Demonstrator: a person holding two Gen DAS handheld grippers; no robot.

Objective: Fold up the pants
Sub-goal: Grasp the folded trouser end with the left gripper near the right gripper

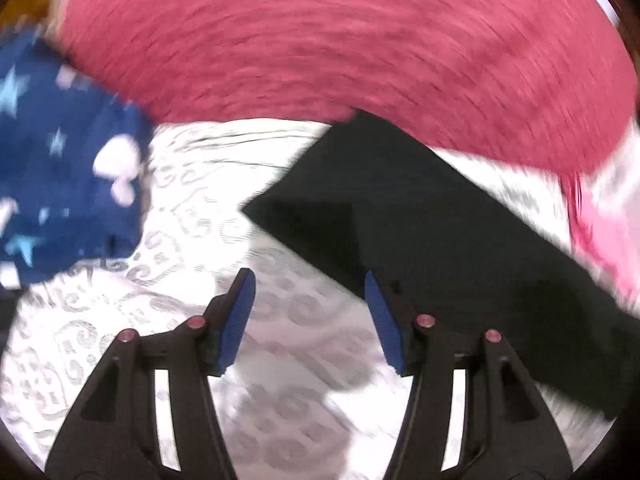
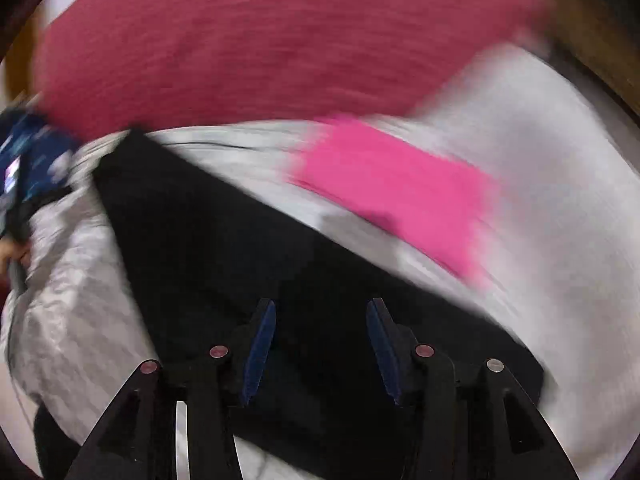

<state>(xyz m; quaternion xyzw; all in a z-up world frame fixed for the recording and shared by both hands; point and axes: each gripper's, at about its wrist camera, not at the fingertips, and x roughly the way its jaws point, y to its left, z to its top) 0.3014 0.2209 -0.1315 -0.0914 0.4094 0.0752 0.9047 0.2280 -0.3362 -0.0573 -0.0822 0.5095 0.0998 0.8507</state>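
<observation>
The black pants (image 1: 400,216) lie flat in a long folded strip on the white patterned bedspread (image 1: 192,240). In the left wrist view my left gripper (image 1: 310,280) is open and empty, just left of the strip's near edge. In the right wrist view the pants (image 2: 224,240) run from upper left to lower right, and my right gripper (image 2: 320,308) is open and empty directly over them. Both views are blurred by motion.
A large red blanket or pillow (image 1: 340,40) fills the far side of the bed, and shows in the right wrist view (image 2: 260,40). A blue star-print cloth (image 1: 60,160) lies at left. A folded bright pink cloth (image 2: 396,188) lies right of the pants.
</observation>
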